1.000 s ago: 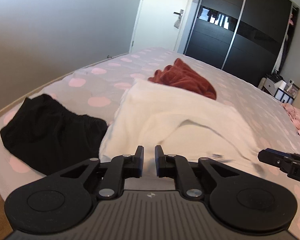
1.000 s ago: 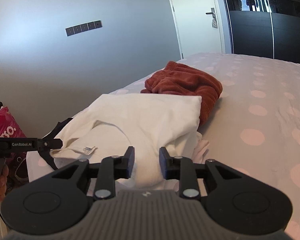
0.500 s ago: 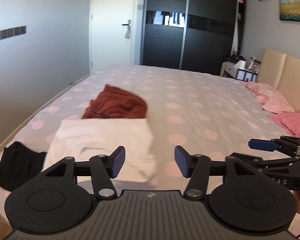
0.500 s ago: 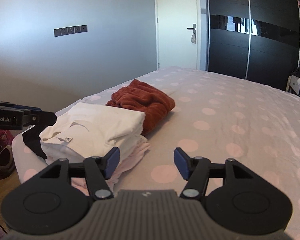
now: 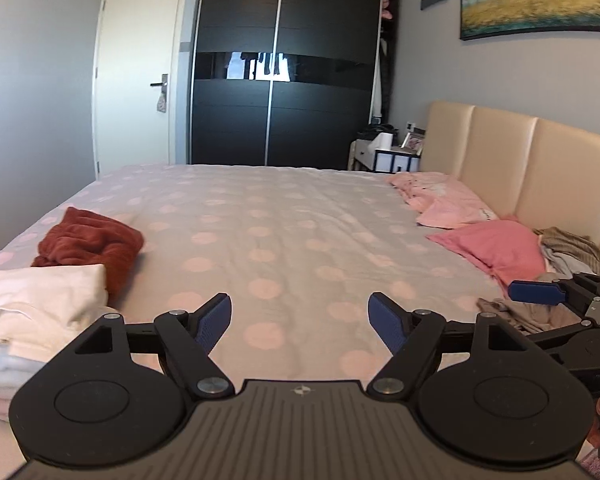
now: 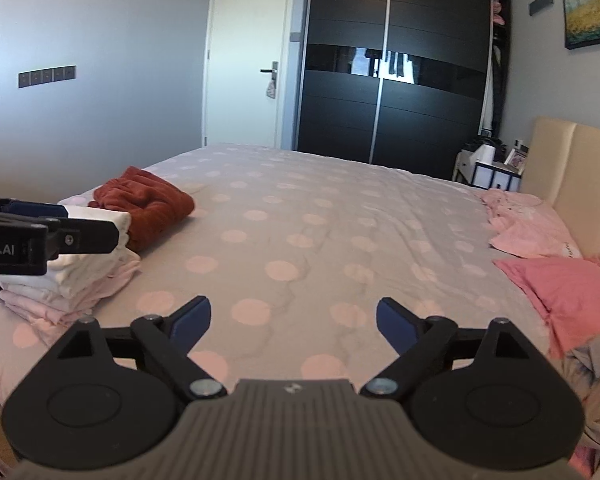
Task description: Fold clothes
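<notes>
Bedroom walls are grey, with a dark sliding wardrobe (image 5: 284, 64) and a white door (image 5: 136, 68) at the back. Across the middle of both views lies a bed (image 5: 300, 232) with a grey cover with pink dots, and its beige headboard (image 5: 540, 168) stands at the right.

At the lower left of the left wrist view sits a pile of folded clothes (image 5: 40, 312), white on top and pale pink below. Just behind it, touching it, is a folded rust-red garment (image 5: 88, 244). Pink pillows (image 5: 492, 244) lie at the right near the headboard, and beside them, at the right edge, is a loose heap of unfolded clothes (image 5: 568, 248).

The left gripper (image 5: 300, 322) is over the bare cover at the bottom centre; its jaws have just been opening, stand wide apart and have nothing between them. The right gripper (image 6: 294, 322) is the same: jaws just opened, wide apart, only the bed cover beyond them.
</notes>
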A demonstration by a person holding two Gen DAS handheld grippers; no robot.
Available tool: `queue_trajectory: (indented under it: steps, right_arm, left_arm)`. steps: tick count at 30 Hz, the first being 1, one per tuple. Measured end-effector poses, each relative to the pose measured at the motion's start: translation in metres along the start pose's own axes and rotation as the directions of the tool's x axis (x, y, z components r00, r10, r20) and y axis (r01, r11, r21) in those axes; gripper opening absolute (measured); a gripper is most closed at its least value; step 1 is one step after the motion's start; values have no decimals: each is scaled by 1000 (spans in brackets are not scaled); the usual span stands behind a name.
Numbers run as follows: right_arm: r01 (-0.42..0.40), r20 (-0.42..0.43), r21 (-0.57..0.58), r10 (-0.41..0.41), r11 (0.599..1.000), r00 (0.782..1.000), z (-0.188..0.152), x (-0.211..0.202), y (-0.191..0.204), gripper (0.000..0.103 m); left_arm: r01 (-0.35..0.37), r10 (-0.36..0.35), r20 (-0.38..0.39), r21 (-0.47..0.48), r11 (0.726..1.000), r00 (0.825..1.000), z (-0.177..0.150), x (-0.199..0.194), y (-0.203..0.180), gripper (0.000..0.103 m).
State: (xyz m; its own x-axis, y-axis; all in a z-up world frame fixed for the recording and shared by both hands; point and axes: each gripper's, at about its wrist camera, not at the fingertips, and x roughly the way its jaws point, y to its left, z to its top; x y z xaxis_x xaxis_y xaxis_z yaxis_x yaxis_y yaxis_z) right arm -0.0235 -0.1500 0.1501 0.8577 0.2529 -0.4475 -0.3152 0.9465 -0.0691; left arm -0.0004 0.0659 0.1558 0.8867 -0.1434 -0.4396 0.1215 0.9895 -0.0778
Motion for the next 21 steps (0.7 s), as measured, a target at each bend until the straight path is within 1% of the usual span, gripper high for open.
queue_trajectory:
  steps: [3, 4, 6, 9, 14, 15, 18, 19, 21]
  right_arm:
    - [52, -11, 41, -52, 998, 999, -23, -18, -25, 95]
    - [74, -13, 51, -73, 996, 997, -32, -24, -31, 98]
    - [124, -12, 65, -123, 990, 992, -50, -32, -36, 101]
    - [184, -20, 74, -183, 980, 983, -75, -41, -35, 102]
    - [248, -29, 102, -247, 963, 969, -117, -44, -20, 102]
    - [256, -40, 118, -253, 959, 967, -122, -44, -17, 102]
    - [220, -84, 160, -209, 962, 974, -135, -37, -12, 102]
    - [209, -91, 159, -196, 965, 976, -139, -34, -9, 102]
    - [215, -81, 148, -205, 965, 975, -143, -26, -5, 102]
  left_arm:
    - [-17, 17, -2, -17, 1000, 1000, -20, 2, -24, 79]
    - [-26, 26, -3, -21, 999, 1000, -26, 3, -31, 81]
    - [-46, 46, -13, -13, 999, 999, -43, 6, -39, 82]
    - [-63, 63, -58, -11, 998, 996, -69, 9, -43, 82]
    - [-110, 107, -116, -18, 994, 988, -102, 14, -34, 82]
    - [-116, 113, -127, -11, 993, 985, -108, 14, -32, 82]
    - [-136, 132, -157, -13, 991, 979, -118, 19, -25, 82]
    - [-132, 128, -162, -19, 991, 978, -120, 21, -23, 82]
    - [-140, 135, -162, -18, 990, 978, -126, 24, -20, 82]
